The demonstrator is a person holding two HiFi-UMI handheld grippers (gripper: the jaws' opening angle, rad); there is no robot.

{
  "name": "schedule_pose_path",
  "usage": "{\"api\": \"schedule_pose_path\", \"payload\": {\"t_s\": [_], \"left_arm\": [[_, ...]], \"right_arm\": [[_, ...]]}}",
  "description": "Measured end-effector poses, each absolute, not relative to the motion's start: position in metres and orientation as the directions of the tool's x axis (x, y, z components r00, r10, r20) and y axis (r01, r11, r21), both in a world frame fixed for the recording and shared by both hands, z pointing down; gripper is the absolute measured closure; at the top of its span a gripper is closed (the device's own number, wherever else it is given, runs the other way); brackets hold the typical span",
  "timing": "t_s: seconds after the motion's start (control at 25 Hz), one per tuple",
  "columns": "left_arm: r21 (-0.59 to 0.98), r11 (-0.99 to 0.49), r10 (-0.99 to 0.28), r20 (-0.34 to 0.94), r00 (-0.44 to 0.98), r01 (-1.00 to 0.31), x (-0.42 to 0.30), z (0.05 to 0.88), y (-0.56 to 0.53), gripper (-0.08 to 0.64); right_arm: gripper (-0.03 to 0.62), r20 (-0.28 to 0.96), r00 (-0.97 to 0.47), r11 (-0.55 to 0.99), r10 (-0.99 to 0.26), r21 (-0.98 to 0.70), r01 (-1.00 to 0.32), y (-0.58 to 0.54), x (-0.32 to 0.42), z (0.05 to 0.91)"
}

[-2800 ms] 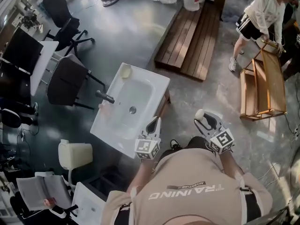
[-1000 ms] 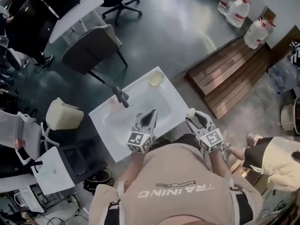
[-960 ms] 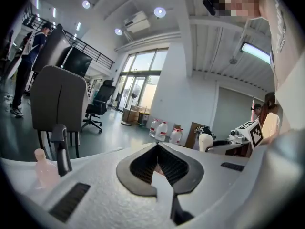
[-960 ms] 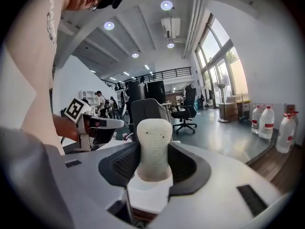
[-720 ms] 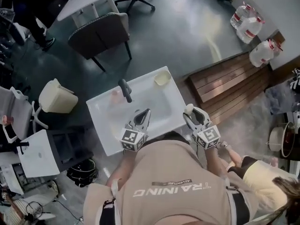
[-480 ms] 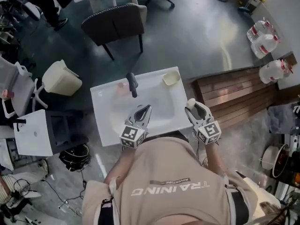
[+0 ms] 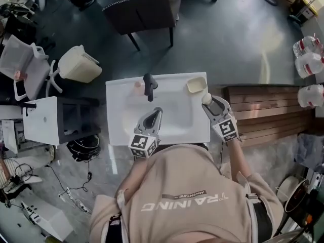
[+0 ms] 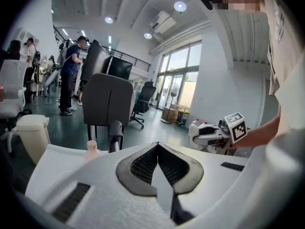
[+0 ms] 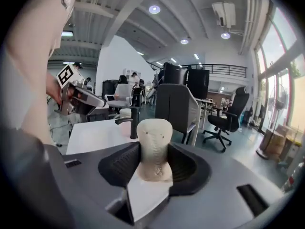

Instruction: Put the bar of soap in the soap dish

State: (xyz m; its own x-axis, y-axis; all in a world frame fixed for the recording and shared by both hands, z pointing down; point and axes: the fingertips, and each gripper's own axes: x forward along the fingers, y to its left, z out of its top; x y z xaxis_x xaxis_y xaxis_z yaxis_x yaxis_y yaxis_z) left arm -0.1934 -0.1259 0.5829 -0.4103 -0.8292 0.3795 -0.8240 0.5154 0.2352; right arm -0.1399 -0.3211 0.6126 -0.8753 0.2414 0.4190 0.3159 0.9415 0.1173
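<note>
A cream bar of soap (image 9: 154, 144) stands upright between the jaws of my right gripper (image 9: 153, 151), which is shut on it. In the head view the soap (image 7: 206, 98) and right gripper (image 7: 208, 101) hover at the right rim of the white sink (image 7: 197, 128), just below the cream soap dish (image 7: 196, 84) on the sink's back right corner. My left gripper (image 7: 156, 113) is shut and holds nothing, over the basin in front of the dark faucet (image 7: 149, 86). The left gripper's (image 8: 157, 149) own view shows its jaws closed together.
A small pink bottle (image 7: 137, 88) stands left of the faucet. Behind the sink are a grey chair (image 7: 144, 11) and a cream bin (image 7: 80, 64). A white side table (image 7: 45, 120) stands to the left, wooden planks (image 7: 268, 115) to the right. People stand far off in the left gripper view.
The view has swung round and closed in on the sink. Both grippers have come over it, the right one carrying the soap up beside the soap dish.
</note>
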Motion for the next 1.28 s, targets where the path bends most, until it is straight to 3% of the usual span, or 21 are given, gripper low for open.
{"api": "schedule_pose_path", "payload": {"t_s": [0.2, 0.36, 0.72, 1.0, 1.28], "left_arm": [[0.238, 0.547, -0.807, 0.405, -0.43, -0.803, -0.207, 0.596, -0.141, 0.551], [0.268, 0.562, -0.802, 0.408, -0.437, -0.782, -0.214, 0.602, -0.15, 0.551], [0.301, 0.608, -0.778, 0.413, -0.475, -0.735, -0.226, 0.612, -0.134, 0.549], [0.321, 0.64, -0.759, 0.41, -0.506, -0.698, -0.234, 0.622, -0.113, 0.551], [0.353, 0.619, -0.779, 0.391, -0.49, -0.702, -0.228, 0.625, -0.105, 0.551]], "right_arm": [[0.426, 0.532, -0.796, 0.814, 0.288, 0.301, 0.496, -0.341, -0.174, 0.64], [0.426, 0.677, -0.659, 0.577, 0.328, 0.408, 0.707, -0.343, -0.194, 0.675], [0.426, 0.899, -0.357, 0.193, 0.253, 0.314, 0.929, -0.34, -0.227, 0.743], [0.426, 0.964, -0.219, 0.148, 0.153, 0.196, 0.969, -0.339, -0.239, 0.782], [0.425, 0.963, -0.244, 0.181, 0.116, 0.221, 0.958, -0.331, -0.247, 0.78]]}}
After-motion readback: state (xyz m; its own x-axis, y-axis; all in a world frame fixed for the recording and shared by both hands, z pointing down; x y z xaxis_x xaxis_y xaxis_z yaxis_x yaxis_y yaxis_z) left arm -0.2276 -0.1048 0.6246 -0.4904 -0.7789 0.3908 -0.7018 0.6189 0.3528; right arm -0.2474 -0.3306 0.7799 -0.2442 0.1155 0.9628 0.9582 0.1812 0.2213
